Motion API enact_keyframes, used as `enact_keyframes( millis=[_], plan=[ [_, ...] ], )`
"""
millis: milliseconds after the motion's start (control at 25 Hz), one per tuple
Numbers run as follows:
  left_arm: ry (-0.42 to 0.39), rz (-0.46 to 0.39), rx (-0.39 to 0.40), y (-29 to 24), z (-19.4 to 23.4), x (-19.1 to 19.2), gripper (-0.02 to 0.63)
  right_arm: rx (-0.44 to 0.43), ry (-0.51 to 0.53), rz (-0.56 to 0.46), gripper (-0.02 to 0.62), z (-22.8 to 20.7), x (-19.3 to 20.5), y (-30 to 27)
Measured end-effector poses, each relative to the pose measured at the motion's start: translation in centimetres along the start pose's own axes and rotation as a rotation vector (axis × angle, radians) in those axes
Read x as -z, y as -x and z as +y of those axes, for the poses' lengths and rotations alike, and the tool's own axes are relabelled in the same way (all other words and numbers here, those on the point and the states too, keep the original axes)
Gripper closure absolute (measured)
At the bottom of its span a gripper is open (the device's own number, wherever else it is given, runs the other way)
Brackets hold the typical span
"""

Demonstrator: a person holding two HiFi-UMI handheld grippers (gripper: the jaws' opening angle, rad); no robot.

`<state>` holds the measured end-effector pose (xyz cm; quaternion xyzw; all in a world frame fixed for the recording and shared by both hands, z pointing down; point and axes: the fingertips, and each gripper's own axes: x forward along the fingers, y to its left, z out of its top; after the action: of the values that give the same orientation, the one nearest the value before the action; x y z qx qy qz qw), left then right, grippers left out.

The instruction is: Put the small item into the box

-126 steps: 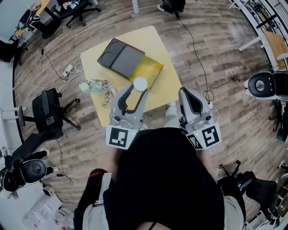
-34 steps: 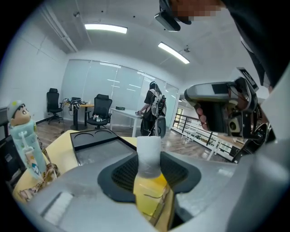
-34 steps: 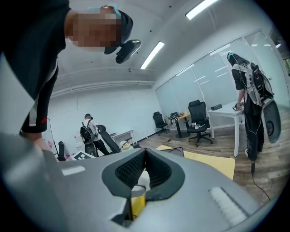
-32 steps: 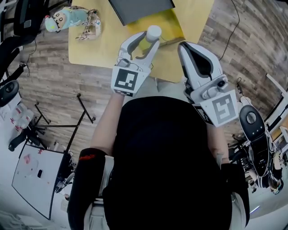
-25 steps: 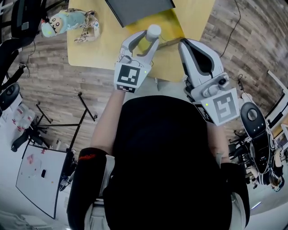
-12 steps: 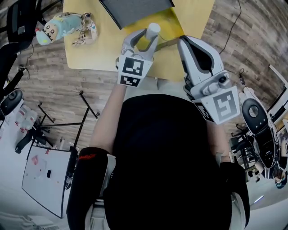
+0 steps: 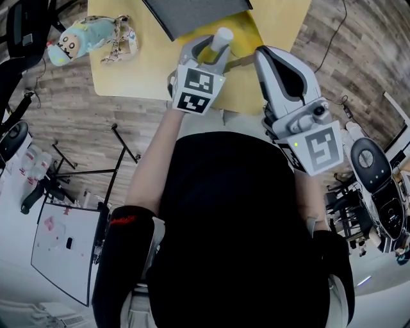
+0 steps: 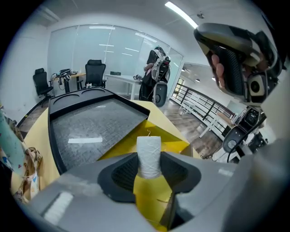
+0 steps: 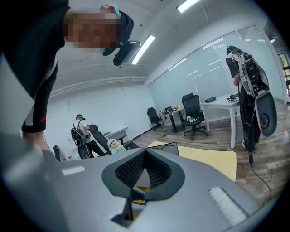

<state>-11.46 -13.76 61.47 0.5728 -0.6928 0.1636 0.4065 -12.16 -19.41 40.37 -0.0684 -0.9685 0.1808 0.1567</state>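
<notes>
My left gripper [image 7: 214,46] is shut on a small white roll [image 7: 223,37], which stands upright between the pads. It hangs over the near part of the open yellow box [image 7: 241,24]. In the left gripper view the roll [image 8: 148,147] sits between the dark pads of the left gripper [image 8: 148,159], with the yellow box [image 8: 168,141] right below and ahead. A dark grey tray-like lid [image 8: 90,127] lies beside the box, to its left. My right gripper [image 7: 265,54] is beside the left one, at the table's near edge. Its jaws meet with nothing held [image 9: 145,156].
The box and lid [image 7: 192,13] rest on a yellow table [image 7: 138,73]. A soft toy figure [image 7: 90,37] lies at the table's left corner. Office chairs, desks and cables surround the table on a wooden floor. A person stands far back in the right gripper view.
The left gripper has carried the roll a little forward and right, further over the yellow box. The right gripper has barely moved. The head view has dipped closer over the table since the earliest frame.
</notes>
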Motion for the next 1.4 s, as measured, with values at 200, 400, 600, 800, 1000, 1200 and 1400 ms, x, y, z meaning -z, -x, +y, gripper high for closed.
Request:
enact_keyframes(
  millis=[200, 400, 600, 800, 1000, 1200, 1400],
  plan=[
    [0.02, 0.061, -0.019, -0.9, 0.0, 0.8, 0.44, -0.006, -0.012, -0.019, 0.592, -0.2, -0.8, -0.8],
    [0.013, 0.119, -0.042, -1.5, 0.2, 1.3, 0.44, -0.019, -0.025, -0.032, 0.592, -0.1, -1.6, -1.4],
    [0.01, 0.154, -0.058, -1.9, 0.3, 1.7, 0.44, -0.014, -0.02, -0.029, 0.592, -0.4, -1.5, -1.5],
    [-0.012, 0.18, -0.082, -2.2, 0.3, 2.0, 0.439, 0.003, -0.022, -0.015, 0.592, -0.8, -0.4, -0.6],
    [-0.003, 0.197, -0.101, -2.4, 0.5, 2.1, 0.439, 0.018, -0.013, -0.006, 0.592, -1.1, 0.3, 0.1],
    [0.008, 0.196, -0.095, -2.4, 0.5, 1.9, 0.437, 0.028, -0.011, -0.001, 0.592, -1.3, 0.7, 0.6],
    [0.002, 0.188, -0.113, -2.4, 0.5, 1.9, 0.436, 0.029, -0.005, -0.007, 0.592, -1.2, 0.7, 0.7]
  ],
)
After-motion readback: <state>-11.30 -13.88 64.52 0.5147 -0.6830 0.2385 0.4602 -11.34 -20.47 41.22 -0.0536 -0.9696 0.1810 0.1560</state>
